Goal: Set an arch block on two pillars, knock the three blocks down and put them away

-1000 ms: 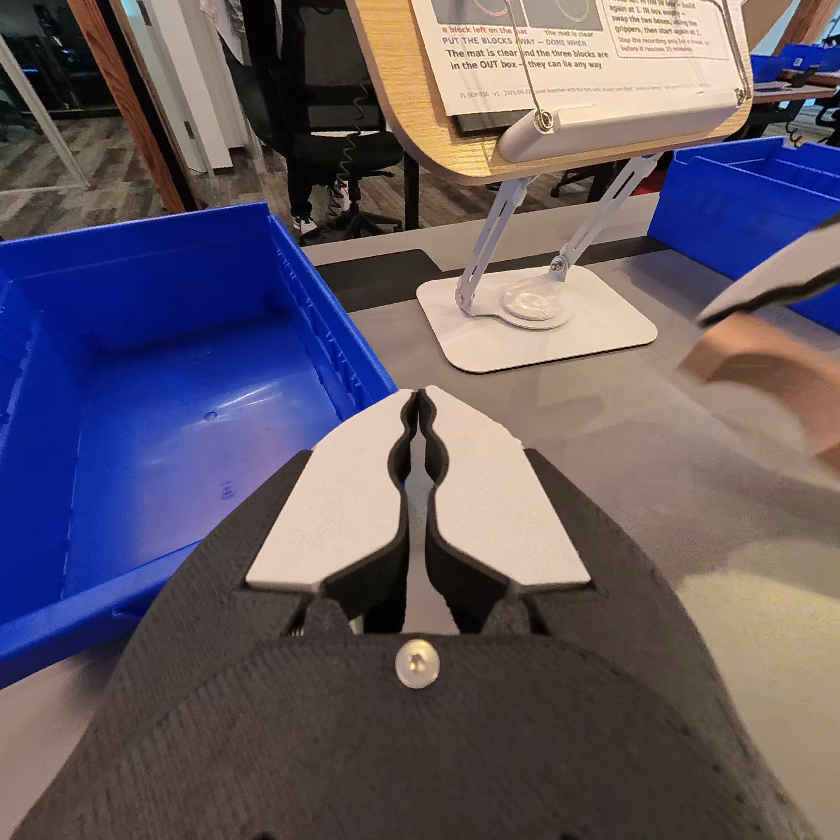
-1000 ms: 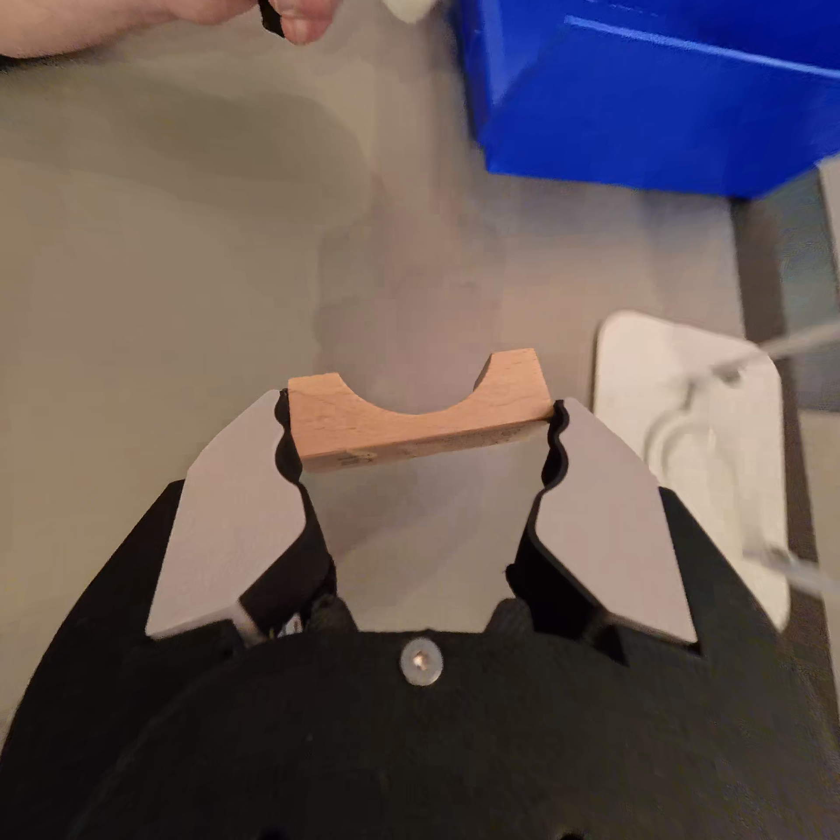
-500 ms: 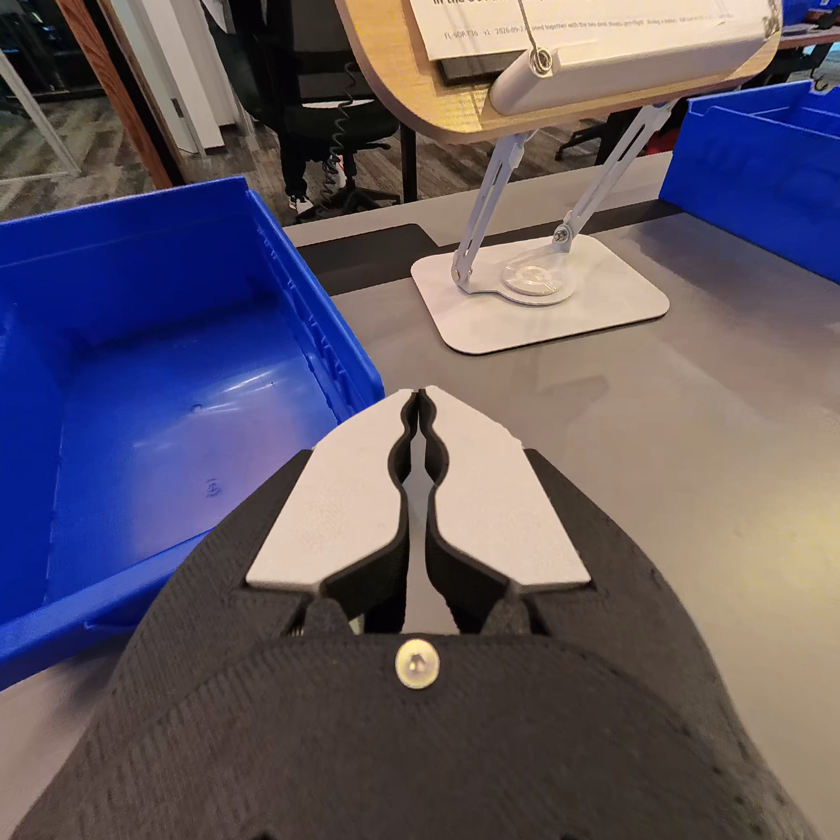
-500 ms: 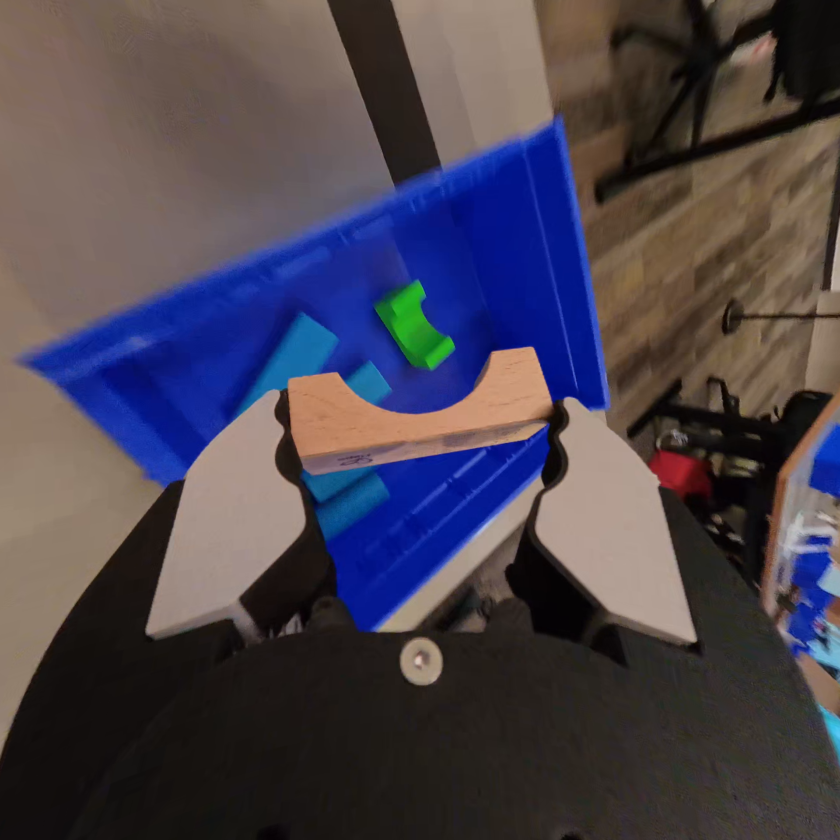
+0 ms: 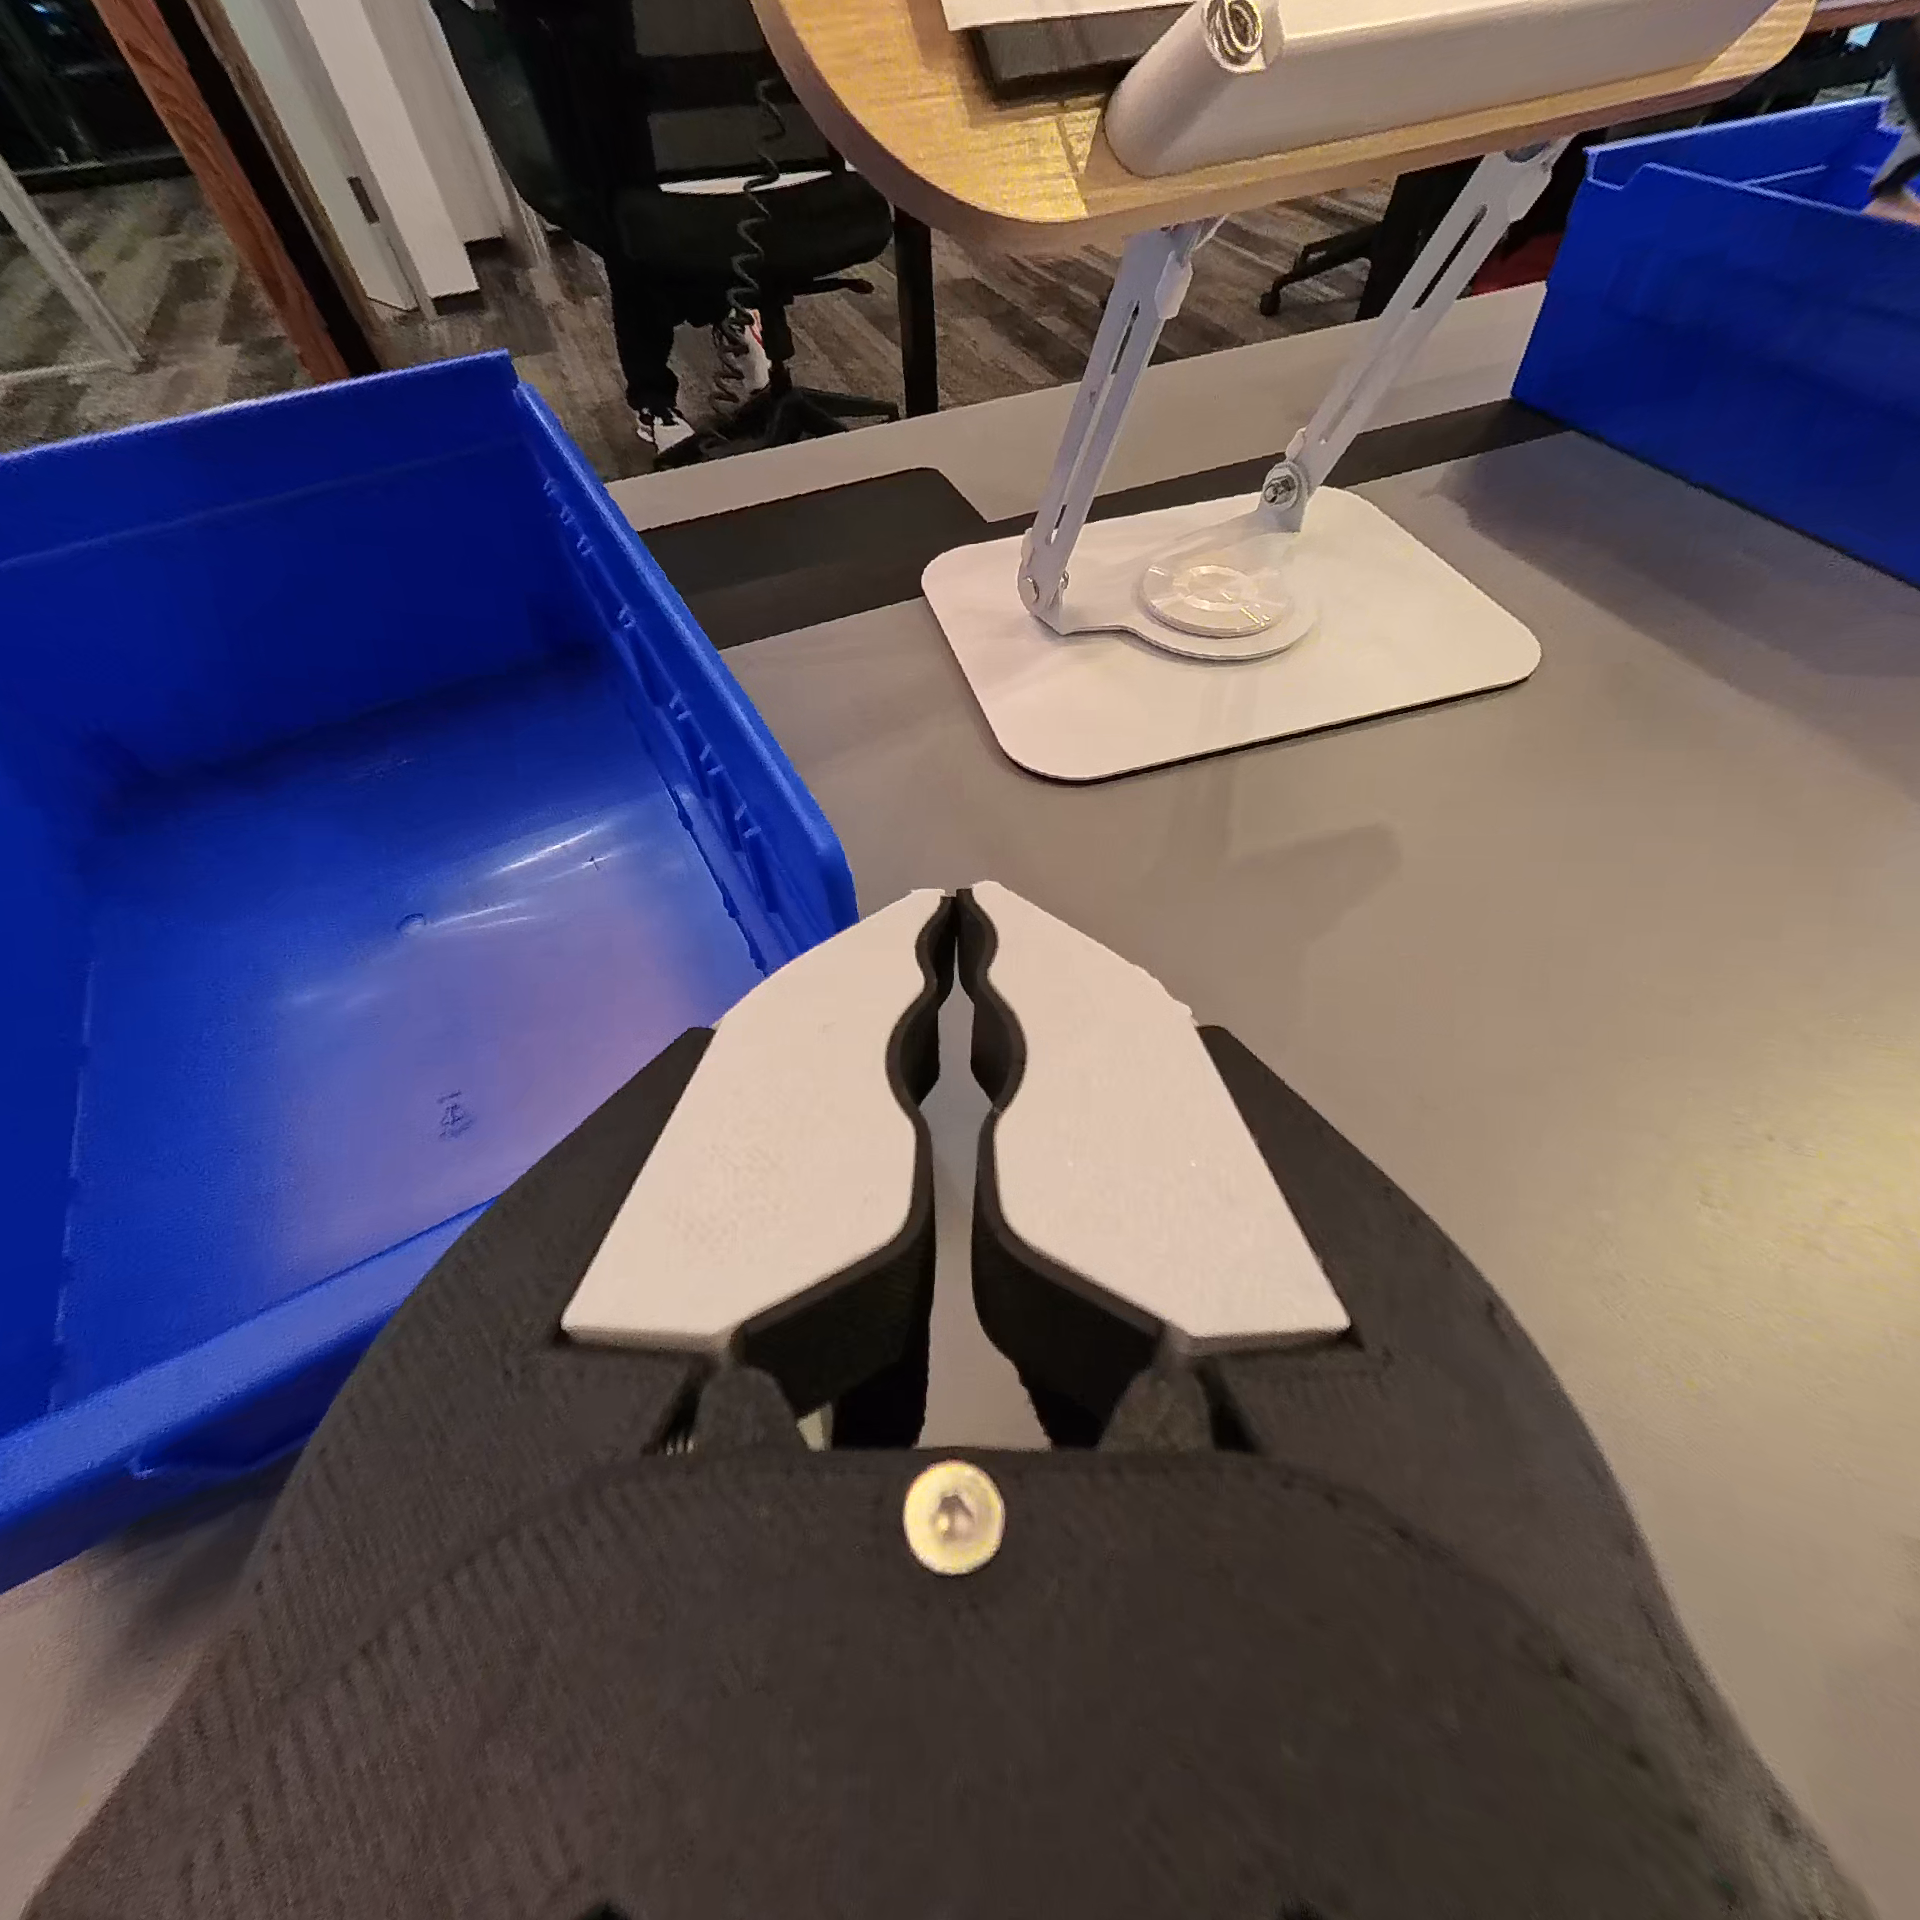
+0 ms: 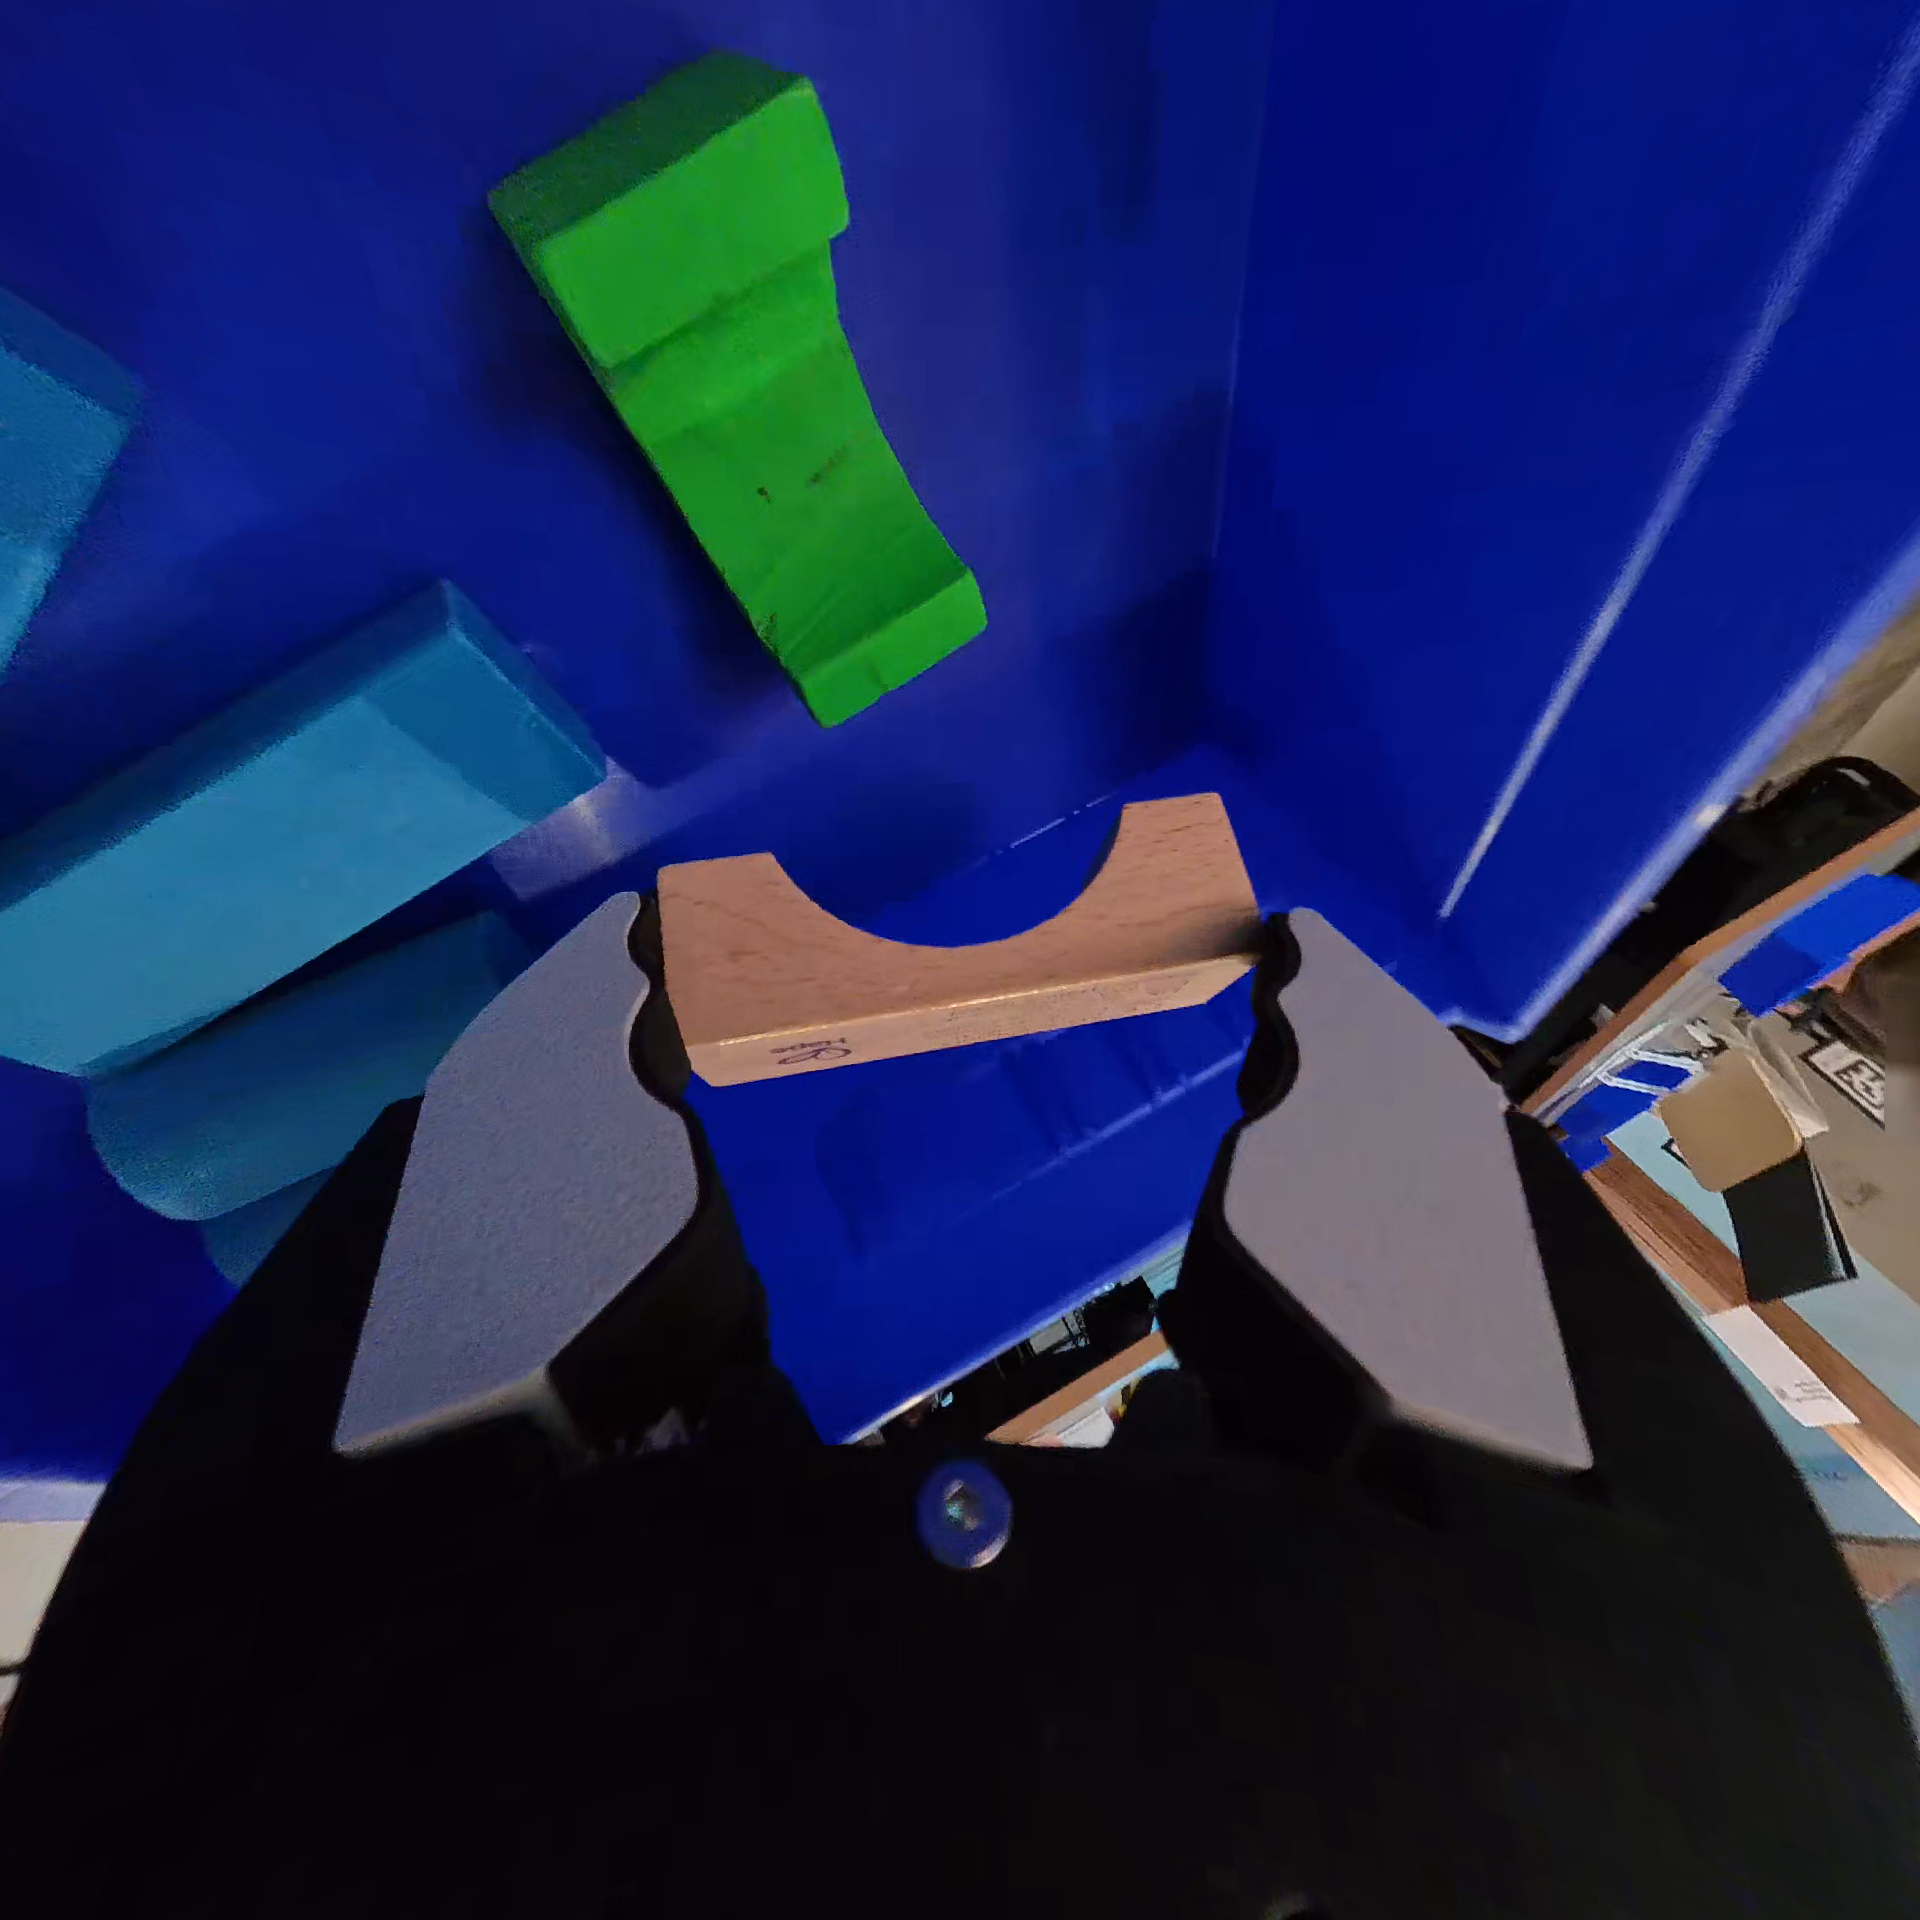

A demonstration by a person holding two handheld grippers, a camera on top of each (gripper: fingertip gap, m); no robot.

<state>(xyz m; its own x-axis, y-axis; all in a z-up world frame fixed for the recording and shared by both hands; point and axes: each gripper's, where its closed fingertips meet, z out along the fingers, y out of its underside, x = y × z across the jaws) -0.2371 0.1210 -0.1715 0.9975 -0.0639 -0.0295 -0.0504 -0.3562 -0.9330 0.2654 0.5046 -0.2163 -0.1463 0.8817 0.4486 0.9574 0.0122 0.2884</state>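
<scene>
While the wooden arch block (image 6: 935, 961) is pinched by the right gripper (image 6: 951, 977) inside the blue bin (image 6: 1455, 416), near a green block (image 6: 748, 395), the left gripper (image 5: 956, 914) is pressed together, holding nothing.

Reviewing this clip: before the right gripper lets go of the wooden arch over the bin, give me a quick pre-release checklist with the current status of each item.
1. Right gripper grips the wooden arch block at both ends: ok.
2. Arch is over the blue bin interior, not its rim: ok.
3. Spot beneath the arch free of the green arch block and light blue blocks: ok, it looks like bare bin floor.
4. Height above the bin floor: cannot tell.
5. Left gripper shut, empty, over the table, out of the way: ok.
6. Mat cleared of blocks: ok as far as the left wrist view shows.
</scene>
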